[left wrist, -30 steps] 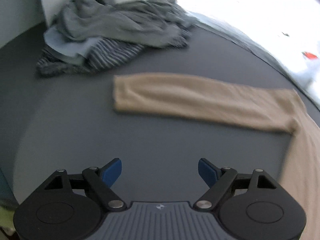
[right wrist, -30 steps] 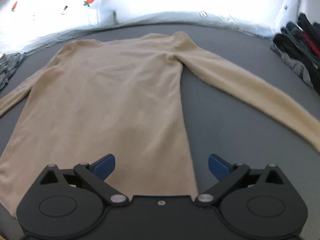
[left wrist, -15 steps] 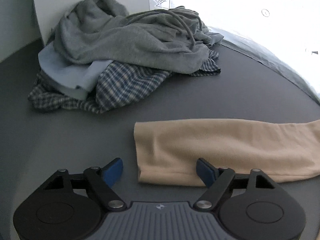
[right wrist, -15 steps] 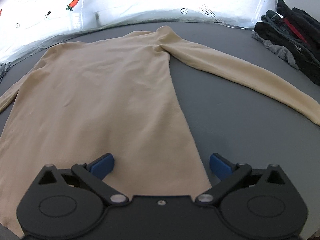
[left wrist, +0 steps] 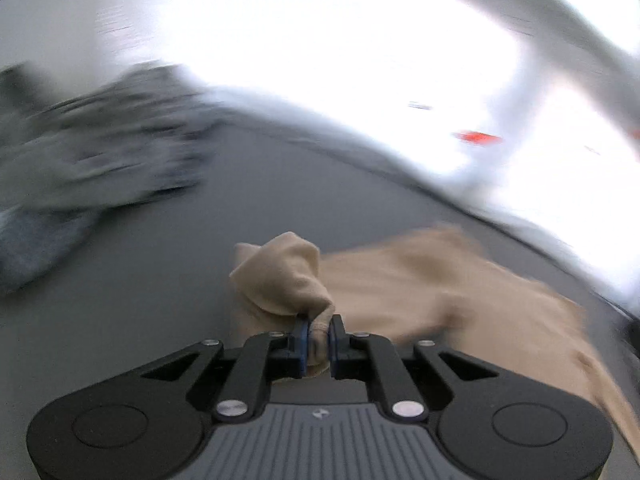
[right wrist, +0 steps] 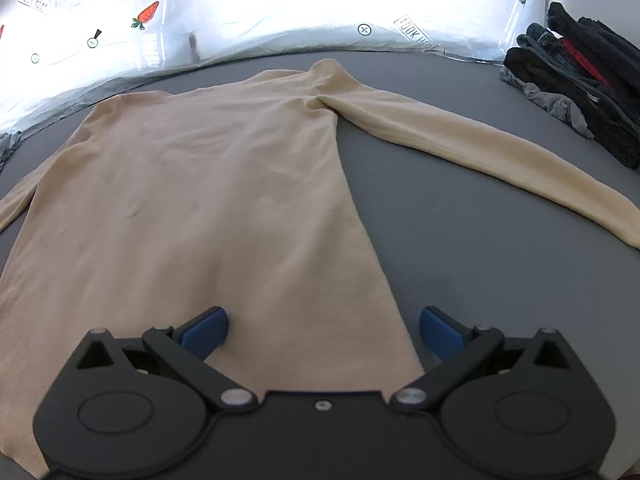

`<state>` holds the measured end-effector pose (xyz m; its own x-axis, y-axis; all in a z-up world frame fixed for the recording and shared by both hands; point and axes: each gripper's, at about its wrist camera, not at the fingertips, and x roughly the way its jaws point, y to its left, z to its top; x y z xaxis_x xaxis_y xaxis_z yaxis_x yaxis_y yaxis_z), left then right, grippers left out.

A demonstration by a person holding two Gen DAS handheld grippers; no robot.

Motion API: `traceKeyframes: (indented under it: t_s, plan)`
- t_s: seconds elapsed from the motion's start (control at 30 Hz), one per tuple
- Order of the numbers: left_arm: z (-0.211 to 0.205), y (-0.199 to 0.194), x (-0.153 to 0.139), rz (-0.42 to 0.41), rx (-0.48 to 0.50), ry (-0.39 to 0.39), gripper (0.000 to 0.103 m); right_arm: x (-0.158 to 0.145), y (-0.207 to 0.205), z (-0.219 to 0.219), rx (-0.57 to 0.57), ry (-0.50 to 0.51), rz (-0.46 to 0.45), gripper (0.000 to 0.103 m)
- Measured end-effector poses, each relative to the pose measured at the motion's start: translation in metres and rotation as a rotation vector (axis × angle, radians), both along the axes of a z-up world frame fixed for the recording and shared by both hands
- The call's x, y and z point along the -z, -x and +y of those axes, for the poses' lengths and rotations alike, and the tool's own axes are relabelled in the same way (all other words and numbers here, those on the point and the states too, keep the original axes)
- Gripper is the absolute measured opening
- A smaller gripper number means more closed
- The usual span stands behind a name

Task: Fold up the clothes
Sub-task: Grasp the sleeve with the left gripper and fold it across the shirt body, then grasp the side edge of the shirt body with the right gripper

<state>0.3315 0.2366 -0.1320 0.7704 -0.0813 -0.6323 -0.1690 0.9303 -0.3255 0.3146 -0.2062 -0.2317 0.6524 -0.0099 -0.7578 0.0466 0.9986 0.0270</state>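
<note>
Beige sleeve cuff is pinched as L gripper jaws are closing; R gripper is held wide open w/ nothing gripped, so the thin cuff could be slipped if yanked.

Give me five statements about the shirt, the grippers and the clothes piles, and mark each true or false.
1. The left gripper has the beige shirt's cuff between its fingers. True; they are closing on it.
2. The right gripper is shut on the hem. False; it is open above the shirt.
3. The right sleeve is folded across the body. False; it lies stretched out on the table.
4. Dark clothes lie beyond that sleeve. True.
5. The grey pile sits on the shirt. False; it lies apart.
</note>
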Motion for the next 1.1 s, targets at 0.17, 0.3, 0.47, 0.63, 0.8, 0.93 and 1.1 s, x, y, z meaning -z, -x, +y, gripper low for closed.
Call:
traceKeyframes:
  t_s: [0.17,0.3,0.47,0.63,0.8,0.93,1.1]
  plan:
    - [-0.082,-0.012,-0.001,0.009,0.268,0.074,0.029,-0.002,-0.002,-0.004,-0.025,-0.008,0.020,0.103]
    - [-0.105,-0.010,0.001,0.032,0.268,0.066,0.064,-0.007,-0.010,-0.009,-0.066,-0.030,0.086,0.103]
    - [-0.089,0.006,0.011,0.099,0.143,0.050,0.077,-0.019,-0.018,-0.023,-0.023,-0.152,0.117,0.087]
    - [-0.066,0.023,0.037,0.241,0.024,0.067,0.083,-0.031,-0.022,-0.025,0.013,-0.328,0.088,0.066]
    - [-0.058,0.038,0.065,0.377,-0.021,0.108,0.085,-0.035,-0.031,-0.012,-0.017,-0.518,0.125,0.031]
    - [-0.063,0.049,0.078,0.384,0.014,0.090,0.090,-0.039,-0.038,0.006,-0.038,-0.588,0.150,0.031]
    - [-0.081,0.044,0.083,0.392,0.076,0.016,0.103,-0.037,-0.046,0.028,-0.046,-0.614,0.191,0.031]
